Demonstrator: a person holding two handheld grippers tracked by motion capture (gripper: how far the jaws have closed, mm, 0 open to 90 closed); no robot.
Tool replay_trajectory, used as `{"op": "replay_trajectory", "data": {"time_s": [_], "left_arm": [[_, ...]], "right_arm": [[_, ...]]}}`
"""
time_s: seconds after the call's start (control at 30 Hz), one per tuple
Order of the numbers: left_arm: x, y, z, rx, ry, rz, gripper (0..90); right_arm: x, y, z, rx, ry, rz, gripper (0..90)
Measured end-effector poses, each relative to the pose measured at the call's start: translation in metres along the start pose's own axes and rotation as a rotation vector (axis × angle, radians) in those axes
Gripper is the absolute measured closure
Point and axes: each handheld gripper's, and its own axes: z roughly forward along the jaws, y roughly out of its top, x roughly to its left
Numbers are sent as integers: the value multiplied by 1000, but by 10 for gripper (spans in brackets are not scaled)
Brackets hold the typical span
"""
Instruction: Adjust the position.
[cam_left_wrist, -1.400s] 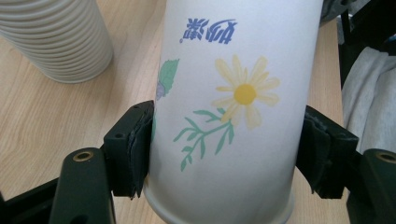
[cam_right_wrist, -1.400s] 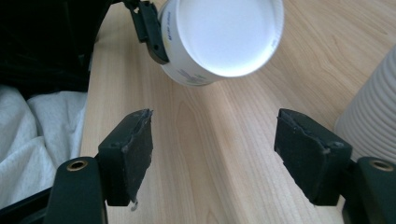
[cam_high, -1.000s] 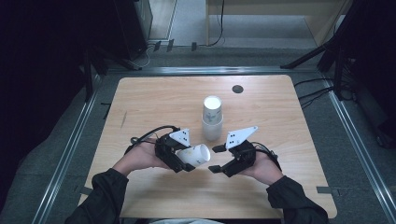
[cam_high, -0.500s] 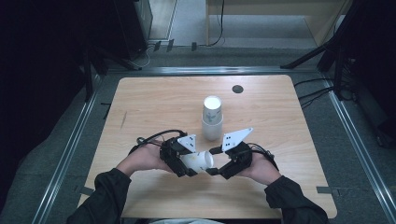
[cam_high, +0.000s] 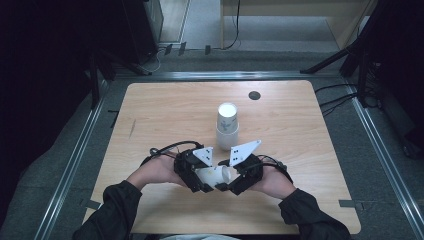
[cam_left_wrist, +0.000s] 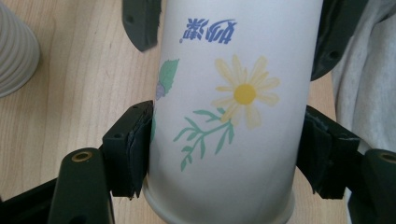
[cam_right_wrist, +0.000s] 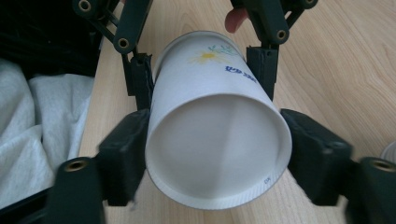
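Low in the frame, both the left hand-held gripper (cam_high: 200, 176) and right hand-held gripper (cam_high: 235, 176) clamp one white flower-printed paper cup (cam_high: 212, 176) lying sideways, so squeezing harder could crush its thin wall.

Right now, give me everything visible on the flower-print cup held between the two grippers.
The flower-print cup is white, paper by its look, with a yellow daisy, green leaves and blue lettering. It lies on its side above the near part of the table, rolled rim at one end, recessed base at the other. The left hand-held gripper and right hand-held gripper each clamp it from opposite ends, jaws pressed to its wall.
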Motion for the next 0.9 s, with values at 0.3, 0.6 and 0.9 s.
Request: {"op": "replay_trajectory", "data": {"time_s": [0.3,0.6,0.9], "left_arm": [[1,-2,-3,-37,15,-9,176],[3,-8,-20,-144,67,-64,73],[-1,-16,-30,-219,108,-113,32]], "right_arm": [[0,3,-5,1,13,-7,348],[-5,5,-18,-40,14,4,347],[-10,9,-29,-85,32,14,347]]}}
